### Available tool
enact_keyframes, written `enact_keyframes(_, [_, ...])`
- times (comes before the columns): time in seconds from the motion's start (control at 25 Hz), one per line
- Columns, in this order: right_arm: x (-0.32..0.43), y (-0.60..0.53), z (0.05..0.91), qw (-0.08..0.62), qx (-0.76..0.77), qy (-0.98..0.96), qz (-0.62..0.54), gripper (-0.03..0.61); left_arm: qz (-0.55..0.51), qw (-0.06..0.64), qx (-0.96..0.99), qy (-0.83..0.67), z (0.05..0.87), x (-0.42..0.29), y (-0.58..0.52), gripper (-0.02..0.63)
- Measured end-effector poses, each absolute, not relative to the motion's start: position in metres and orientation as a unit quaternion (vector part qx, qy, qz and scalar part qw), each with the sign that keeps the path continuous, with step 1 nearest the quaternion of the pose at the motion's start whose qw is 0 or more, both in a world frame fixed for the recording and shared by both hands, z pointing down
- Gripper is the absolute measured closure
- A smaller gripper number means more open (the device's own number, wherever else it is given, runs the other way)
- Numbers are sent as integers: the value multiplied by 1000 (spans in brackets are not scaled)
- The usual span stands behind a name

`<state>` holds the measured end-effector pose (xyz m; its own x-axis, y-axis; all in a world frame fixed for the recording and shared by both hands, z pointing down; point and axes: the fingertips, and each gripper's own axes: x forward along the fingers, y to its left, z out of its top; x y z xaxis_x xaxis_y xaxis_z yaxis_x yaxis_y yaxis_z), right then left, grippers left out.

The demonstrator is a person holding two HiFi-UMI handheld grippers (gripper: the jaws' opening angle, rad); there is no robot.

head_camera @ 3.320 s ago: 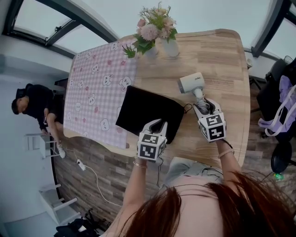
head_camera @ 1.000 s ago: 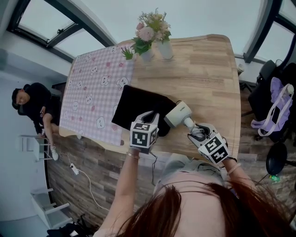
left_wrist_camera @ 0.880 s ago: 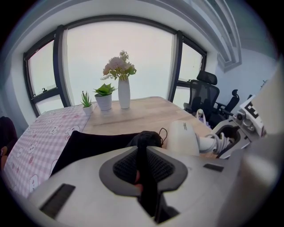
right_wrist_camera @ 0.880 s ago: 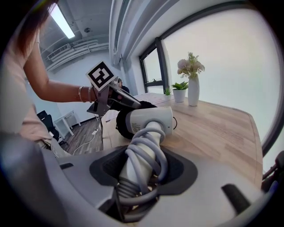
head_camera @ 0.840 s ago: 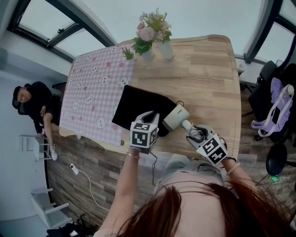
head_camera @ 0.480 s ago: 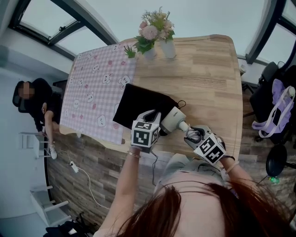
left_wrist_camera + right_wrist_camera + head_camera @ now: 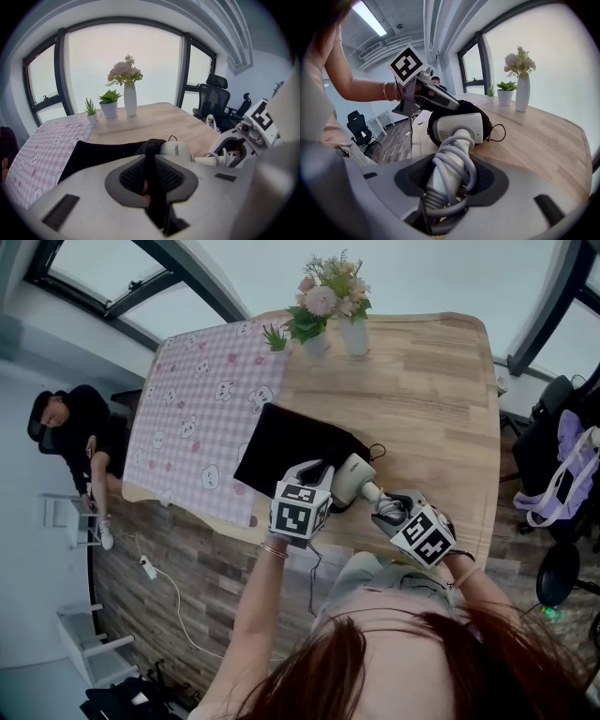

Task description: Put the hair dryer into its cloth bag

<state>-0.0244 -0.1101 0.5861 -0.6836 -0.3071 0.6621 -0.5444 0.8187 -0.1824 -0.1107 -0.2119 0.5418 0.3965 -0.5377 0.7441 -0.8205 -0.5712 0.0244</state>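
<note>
The black cloth bag (image 7: 295, 447) lies flat on the wooden table (image 7: 431, 381), mouth toward the near edge. My left gripper (image 7: 316, 472) is shut on the bag's mouth rim (image 7: 149, 149), holding the fabric up. My right gripper (image 7: 386, 507) is shut on the handle of the white hair dryer (image 7: 352, 477), which has its grey cord (image 7: 451, 164) coiled round the handle. The dryer's head (image 7: 456, 127) sits at the bag's mouth, its front end just inside the black fabric (image 7: 464, 107). In the left gripper view the dryer (image 7: 177, 150) shows right behind the pinched rim.
A pink checked cloth (image 7: 202, 418) covers the table's left part. A vase of flowers (image 7: 351, 315) and a small potted plant (image 7: 307, 334) stand at the far edge. The bag's drawstring (image 7: 376, 454) loops onto the wood. A seated person (image 7: 80, 437) is at far left, office chairs (image 7: 562, 427) at right.
My right gripper has carried the dryer leftward from the open table to the bag's mouth, its head now meeting the fabric. The left gripper kept its hold on the rim.
</note>
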Motion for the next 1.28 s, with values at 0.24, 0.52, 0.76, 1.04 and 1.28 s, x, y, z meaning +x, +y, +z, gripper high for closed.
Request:
enact_keyframes(0.24, [-34,-118,590,316,232,-901,183,371,357,194,813,-417,541,-110,-209,558])
enact_keyframes(0.52, [-43,-123,591,319,225,-902,185,371,360,192,813,-415,539,-111,-203,558])
enact_keyframes(0.76, [-46,-127,592,325,221,-900,187,371,364,191,814,-411,539,-109,-200,558])
enact_keyframes(1.04, [-49,-133,589,332,227,-896,186,371,356,193,819,-407,535,-113,-200,558])
enact_keyframes(1.28, [-55,-140,590,340,232,-892,187,371,352,197,826,-394,532,-113,-199,558])
